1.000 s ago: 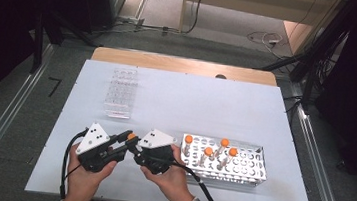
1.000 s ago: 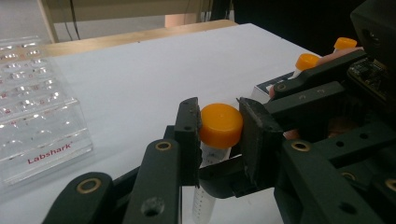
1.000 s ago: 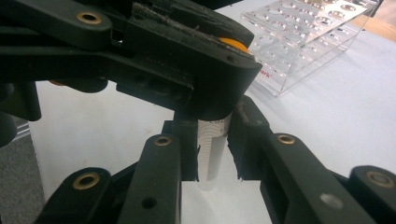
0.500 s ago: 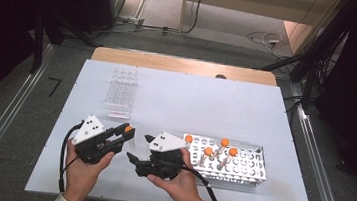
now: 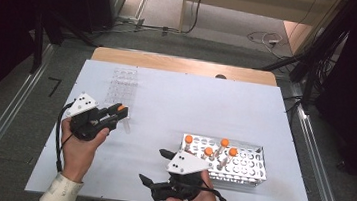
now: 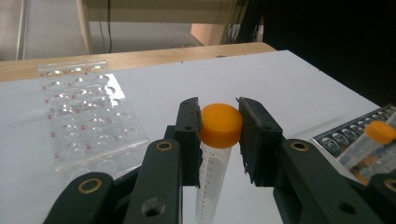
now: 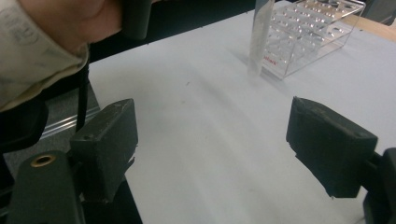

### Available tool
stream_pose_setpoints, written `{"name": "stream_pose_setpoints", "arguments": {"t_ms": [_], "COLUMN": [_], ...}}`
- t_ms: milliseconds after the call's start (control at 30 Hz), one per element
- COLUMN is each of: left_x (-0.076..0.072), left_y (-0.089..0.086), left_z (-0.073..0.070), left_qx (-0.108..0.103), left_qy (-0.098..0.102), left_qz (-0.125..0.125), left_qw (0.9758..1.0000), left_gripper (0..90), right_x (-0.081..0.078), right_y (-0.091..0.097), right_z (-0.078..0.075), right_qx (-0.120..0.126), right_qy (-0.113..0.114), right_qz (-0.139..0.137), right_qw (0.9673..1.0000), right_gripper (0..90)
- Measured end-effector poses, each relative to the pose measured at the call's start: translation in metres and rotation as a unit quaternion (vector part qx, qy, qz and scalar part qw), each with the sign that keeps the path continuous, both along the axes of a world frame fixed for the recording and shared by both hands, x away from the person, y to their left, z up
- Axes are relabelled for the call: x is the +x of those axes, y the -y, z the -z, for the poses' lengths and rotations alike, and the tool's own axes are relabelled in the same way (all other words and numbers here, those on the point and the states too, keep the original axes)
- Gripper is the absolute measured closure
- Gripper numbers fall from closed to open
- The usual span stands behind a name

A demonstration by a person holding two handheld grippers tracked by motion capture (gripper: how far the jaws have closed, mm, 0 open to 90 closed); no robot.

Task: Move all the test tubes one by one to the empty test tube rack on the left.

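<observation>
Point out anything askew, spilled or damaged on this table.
Nothing stands out. The metal rack sits flat with its orange-capped tubes upright, the clear rack lies flat, and the left hand-held gripper clamps a capped tube squarely by its orange cap.

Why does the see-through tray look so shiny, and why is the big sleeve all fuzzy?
In the left gripper view, light glares white off the clear tray; the orange-capped tube looks sharp. In the right gripper view, the sleeve sits too near the camera, so it blurs.
</observation>
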State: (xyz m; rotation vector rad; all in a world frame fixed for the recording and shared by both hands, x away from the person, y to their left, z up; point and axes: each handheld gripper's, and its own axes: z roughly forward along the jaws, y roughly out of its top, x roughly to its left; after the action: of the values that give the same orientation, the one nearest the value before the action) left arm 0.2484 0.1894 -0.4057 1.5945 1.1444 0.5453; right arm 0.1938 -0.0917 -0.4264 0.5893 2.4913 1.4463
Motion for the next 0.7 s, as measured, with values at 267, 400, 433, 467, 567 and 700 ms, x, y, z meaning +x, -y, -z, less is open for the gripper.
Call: {"name": "stream_pose_setpoints", "arguments": {"t_ms": [267,400,433,467,567,700], "left_x": [0.018,0.028,0.031,0.033,0.04,0.048], "left_y": [0.0,0.0,0.0,0.0,-0.001,-0.004], "left_z": [-0.013,-0.019,-0.02,-0.022,-0.025,-0.027], "left_qx": [0.012,0.019,0.021,0.022,0.025,0.025], "left_qy": [0.003,0.004,0.006,0.006,0.006,0.008], "left_qz": [-0.009,-0.016,-0.017,-0.019,-0.024,-0.034], "left_qw": [0.9999,0.9997,0.9996,0.9996,0.9994,0.9991], "left_gripper": [70.4,70.4,70.4,70.4,70.4,70.4], "right_x": [-0.006,-0.006,-0.006,-0.006,-0.006,-0.005], "right_y": [0.006,0.007,0.007,0.007,0.007,0.008], "right_z": [0.006,0.006,0.006,0.006,0.006,0.006], "right_qx": [-0.009,-0.006,-0.006,-0.006,-0.006,-0.006], "right_qy": [-0.004,-0.003,-0.003,-0.003,-0.004,-0.003], "right_qz": [-0.002,0.0,0.0,0.0,0.001,0.001], "right_qw": [0.9999,1.0,1.0,1.0,1.0,1.0], "right_gripper": [15.4,15.5,15.5,15.5,15.6,15.6]}}
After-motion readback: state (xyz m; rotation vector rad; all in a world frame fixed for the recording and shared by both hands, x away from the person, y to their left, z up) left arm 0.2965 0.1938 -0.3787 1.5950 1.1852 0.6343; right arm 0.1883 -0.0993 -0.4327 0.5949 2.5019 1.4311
